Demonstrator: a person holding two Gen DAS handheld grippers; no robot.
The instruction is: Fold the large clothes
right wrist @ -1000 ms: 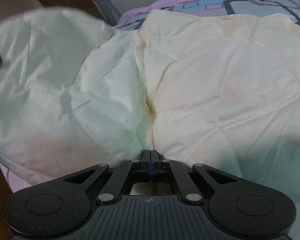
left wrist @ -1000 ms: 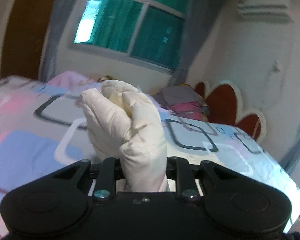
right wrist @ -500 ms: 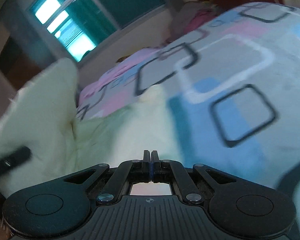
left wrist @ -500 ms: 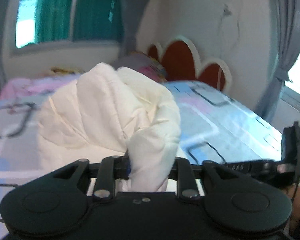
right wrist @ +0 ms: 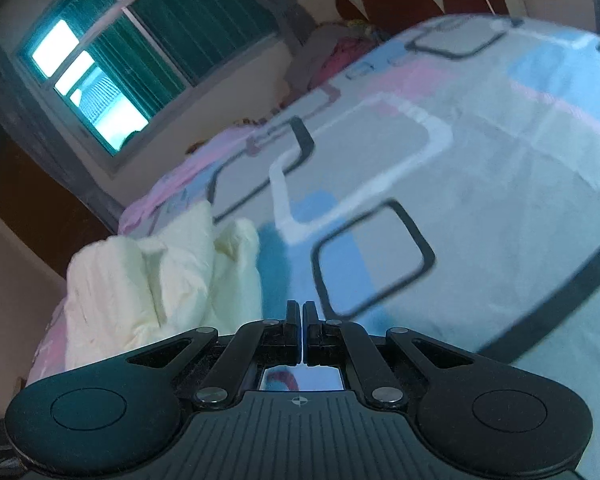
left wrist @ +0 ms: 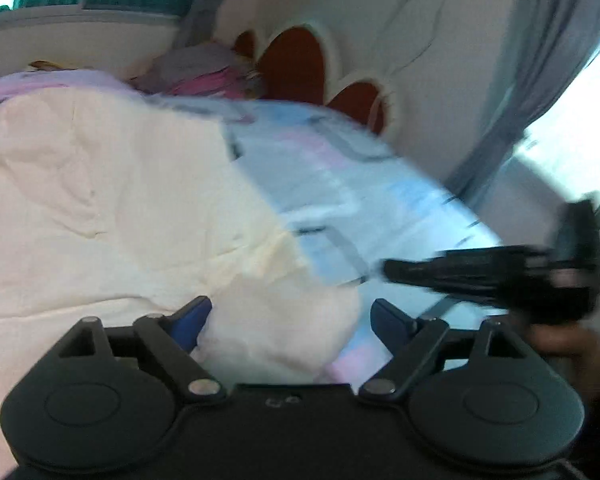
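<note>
A cream quilted garment (left wrist: pixel 112 216) lies spread on the patterned bed sheet (left wrist: pixel 340 184). My left gripper (left wrist: pixel 290 316) is open just above the garment's near corner, with the cloth lying loose between its fingers. In the right wrist view the garment (right wrist: pixel 156 276) sits bunched at the left on the sheet (right wrist: pixel 480 200). My right gripper (right wrist: pixel 302 312) is shut and empty, over bare sheet to the right of the garment. The right gripper also shows, blurred, at the right of the left wrist view (left wrist: pixel 492 276).
A red scalloped headboard (left wrist: pixel 296 64) stands at the far end with a pile of folded clothes (left wrist: pixel 204 72) before it. A green-curtained window (right wrist: pixel 140 52) and grey curtains (left wrist: pixel 540 60) line the walls. The bed edge drops off at the right.
My left gripper has opened and let go of the garment, which now lies spread on the bed. My right gripper has swung away from the cloth over bare sheet, still shut.
</note>
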